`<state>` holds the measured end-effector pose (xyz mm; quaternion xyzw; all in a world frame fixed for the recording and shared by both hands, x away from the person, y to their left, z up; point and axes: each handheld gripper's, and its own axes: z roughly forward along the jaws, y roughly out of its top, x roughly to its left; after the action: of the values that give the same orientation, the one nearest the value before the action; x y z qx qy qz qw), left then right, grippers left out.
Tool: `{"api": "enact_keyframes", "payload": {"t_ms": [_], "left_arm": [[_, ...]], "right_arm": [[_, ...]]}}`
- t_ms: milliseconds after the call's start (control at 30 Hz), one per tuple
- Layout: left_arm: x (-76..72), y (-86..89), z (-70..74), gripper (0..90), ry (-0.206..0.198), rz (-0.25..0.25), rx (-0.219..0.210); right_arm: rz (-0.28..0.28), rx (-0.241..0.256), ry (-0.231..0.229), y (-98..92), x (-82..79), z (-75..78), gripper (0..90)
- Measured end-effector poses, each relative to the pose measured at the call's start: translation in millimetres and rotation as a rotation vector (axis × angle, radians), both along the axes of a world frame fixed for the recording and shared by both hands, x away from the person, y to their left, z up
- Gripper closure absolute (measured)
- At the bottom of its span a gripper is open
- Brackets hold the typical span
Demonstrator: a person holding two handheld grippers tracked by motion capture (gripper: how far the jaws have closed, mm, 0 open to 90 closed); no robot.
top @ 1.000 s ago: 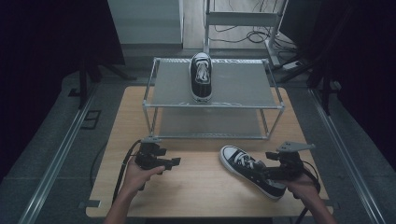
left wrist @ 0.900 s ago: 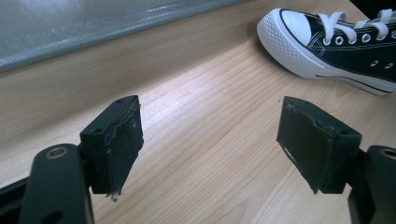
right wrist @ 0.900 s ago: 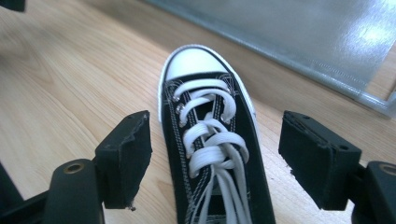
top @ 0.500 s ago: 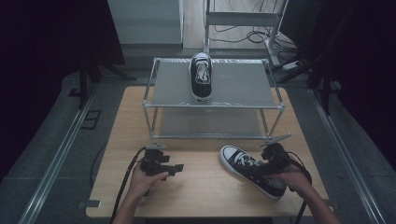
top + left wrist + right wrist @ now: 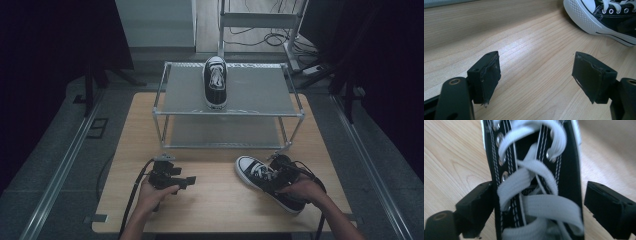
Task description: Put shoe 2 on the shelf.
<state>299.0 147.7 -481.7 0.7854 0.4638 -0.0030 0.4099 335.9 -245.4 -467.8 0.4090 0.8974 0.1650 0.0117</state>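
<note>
Compared with 1 s ago, big shift for the right gripper point(image 5: 281, 167): now down over the sneaker point(image 5: 260, 176) instead of hanging off beside its heel end. Barely any change for the left gripper point(image 5: 181, 180), just tucked a touch closer to the near edge.

Looking along the right gripper point(image 5: 536, 205): jaws spread wide, 1 on each side of the laced upper of the sneaker point(image 5: 536, 170), left pad right against the eyelet row, right pad a little clear of the canvas. Not clamped yet. Probably lined up this way to pinch across the narrow lace section, the easiest part to grab without crushing the toe.

On to the right hand point(image 5: 302, 190): curled low over the back half of the shoe, forearm coming in from the bottom right, wrist tipped so the jaws aim forward and down.

Over at the left gripper point(image 5: 536, 75): jaws apart too, nothing between them but bare wood, white toe cap of the sneaker point(image 5: 599, 17) poking in at the top right. Seems parked there just to stay out of the way. Left hand point(image 5: 152, 194) resting low on the table point(image 5: 215, 205), gripper pointing right toward the shoe.

Further out: sneaker lying at an angle on the table's near right part, toe toward the rack point(image 5: 255, 92). Matching shoe point(image 5: 216, 82) already up on the top shelf, toe facing the person. So, at a guess, about pairing them up there, with 1 of 2 done.
</note>
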Motion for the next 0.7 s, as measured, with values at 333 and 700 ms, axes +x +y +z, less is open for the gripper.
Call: {"api": "enact_keyframes", "payload": {"t_ms": [333, 700], "left_arm": [[-0.1, 2.3, -1.5, 22.7, 0.005, 0.008, -0.005], [-0.9, 7.9, -0.9, 22.8, 0.007, 0.021, -0.024]], "right_arm": [[0.022, -0.069, 0.035, 5.5, 0.4, -6.4, 11.6], [-0.038, 0.007, 0.089, 0.0, 4.2, -2.7, 14.3]]}}
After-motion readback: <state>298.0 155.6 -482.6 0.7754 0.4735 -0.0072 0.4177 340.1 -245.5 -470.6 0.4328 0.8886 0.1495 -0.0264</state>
